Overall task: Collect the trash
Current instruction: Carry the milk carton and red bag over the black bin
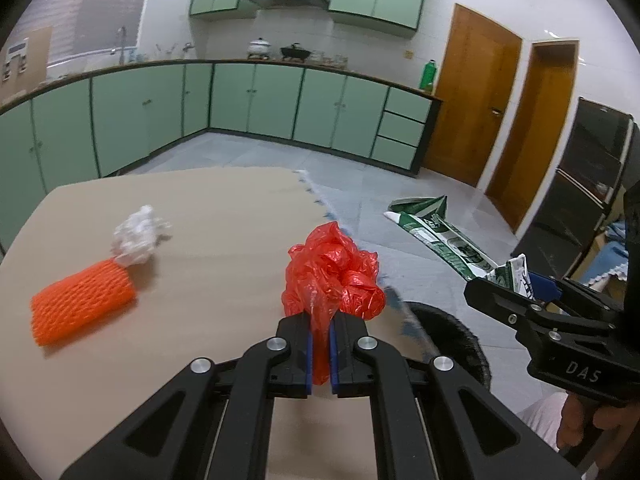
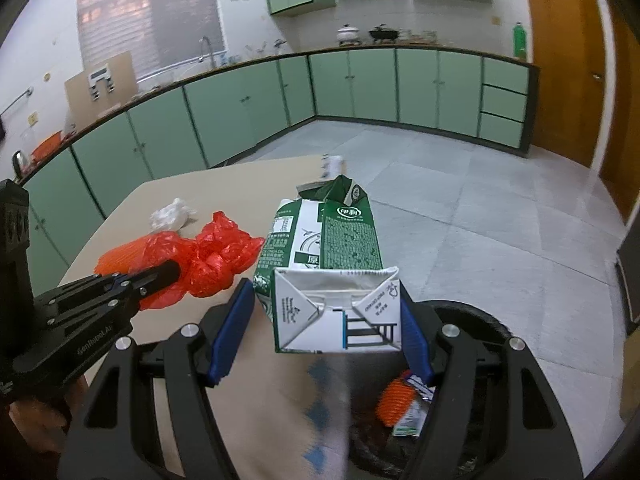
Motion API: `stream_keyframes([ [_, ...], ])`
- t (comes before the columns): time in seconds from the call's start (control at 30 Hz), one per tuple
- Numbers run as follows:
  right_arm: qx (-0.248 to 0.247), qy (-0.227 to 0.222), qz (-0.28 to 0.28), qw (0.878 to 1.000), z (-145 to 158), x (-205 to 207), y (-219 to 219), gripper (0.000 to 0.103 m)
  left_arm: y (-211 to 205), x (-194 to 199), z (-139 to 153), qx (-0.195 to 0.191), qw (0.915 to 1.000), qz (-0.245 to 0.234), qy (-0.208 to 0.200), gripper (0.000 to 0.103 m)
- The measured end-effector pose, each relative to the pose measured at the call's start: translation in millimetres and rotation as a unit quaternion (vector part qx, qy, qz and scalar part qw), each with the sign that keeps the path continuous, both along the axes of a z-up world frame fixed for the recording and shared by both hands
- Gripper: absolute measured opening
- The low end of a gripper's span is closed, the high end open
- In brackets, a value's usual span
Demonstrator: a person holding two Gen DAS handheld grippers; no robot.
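The left gripper (image 1: 321,346) is clamped on a crumpled red plastic bag (image 1: 334,274) above the tabletop's (image 1: 220,208) right edge. The right gripper (image 2: 326,324) grips a green-and-white milk carton (image 2: 328,256) by its base, near the black trash bin (image 2: 484,328). An orange foam net (image 1: 82,306) and crumpled white paper (image 1: 138,234) lie on the tabletop, far left.

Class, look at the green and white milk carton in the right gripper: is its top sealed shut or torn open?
Torn open. The milk carton, clamped near its folded base in the right gripper, has its far end splayed into ragged, spread flaps instead of a closed gable.
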State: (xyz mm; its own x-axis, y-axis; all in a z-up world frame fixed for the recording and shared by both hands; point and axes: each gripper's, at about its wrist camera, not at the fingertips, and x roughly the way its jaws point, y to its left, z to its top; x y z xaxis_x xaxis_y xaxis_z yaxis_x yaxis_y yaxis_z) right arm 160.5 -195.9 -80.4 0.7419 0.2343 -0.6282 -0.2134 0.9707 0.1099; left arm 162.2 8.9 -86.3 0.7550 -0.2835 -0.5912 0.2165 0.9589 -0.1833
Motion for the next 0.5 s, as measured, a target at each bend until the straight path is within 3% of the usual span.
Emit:
stream_keyframes([
  [0.2,-0.006,-0.005,-0.046,0.999,2.4,-15.8,-43.1,0.066,-39.7,1.6,3.8,-0.004,0.9991,-0.041,-0.005,0.006],
  [0.5,-0.007,0.015,-0.108,0.994,-17.2,-36.0,-107.3,0.066,-100.6,4.4,-2.5,-0.006,0.9953,-0.096,0.004,0.006],
])
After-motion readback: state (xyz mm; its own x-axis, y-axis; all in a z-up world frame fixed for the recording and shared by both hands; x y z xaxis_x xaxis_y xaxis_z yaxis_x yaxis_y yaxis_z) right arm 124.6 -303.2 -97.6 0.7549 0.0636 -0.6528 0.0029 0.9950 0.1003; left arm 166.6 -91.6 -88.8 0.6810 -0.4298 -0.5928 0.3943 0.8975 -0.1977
